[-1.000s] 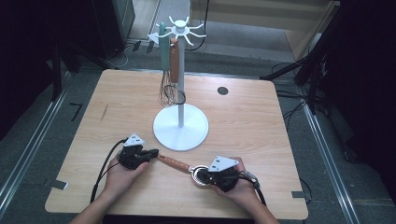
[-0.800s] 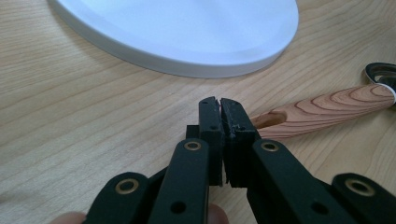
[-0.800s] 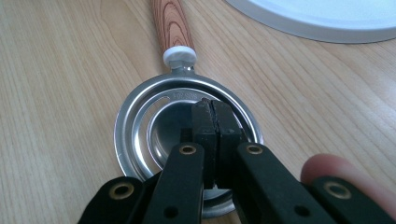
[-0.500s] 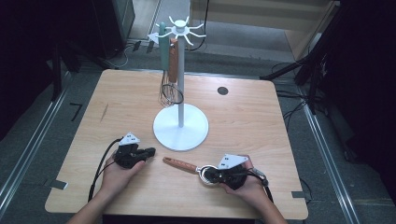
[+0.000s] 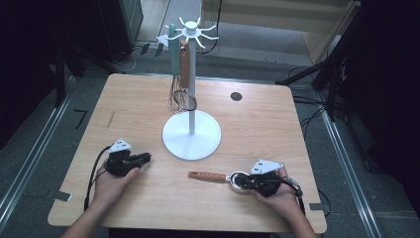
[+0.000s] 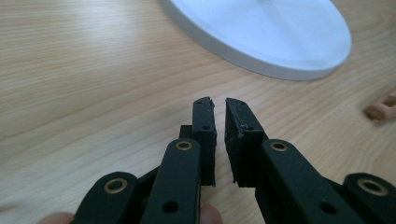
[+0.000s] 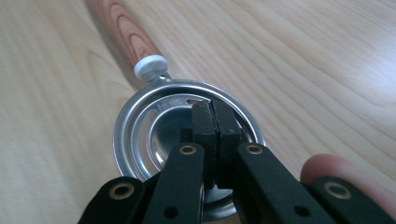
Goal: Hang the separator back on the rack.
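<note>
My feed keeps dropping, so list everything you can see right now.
table: 1, light wood, centre
stand: 1, white, round base mid-table, hooks on top
whisk: 1, teal handle, hanging on the stand
hanging tool: 1, wooden handle, wire ring at the bottom, beside the whisk
separator: 1, metal ring head with wooden handle, lying on the near table
grommet: 1, black, far right of the table
left gripper: 1, black, near left, jaws slightly apart, nothing between them
right gripper: 1, black, jaws shut on the separator's ring
hands: 2, near edge
</note>
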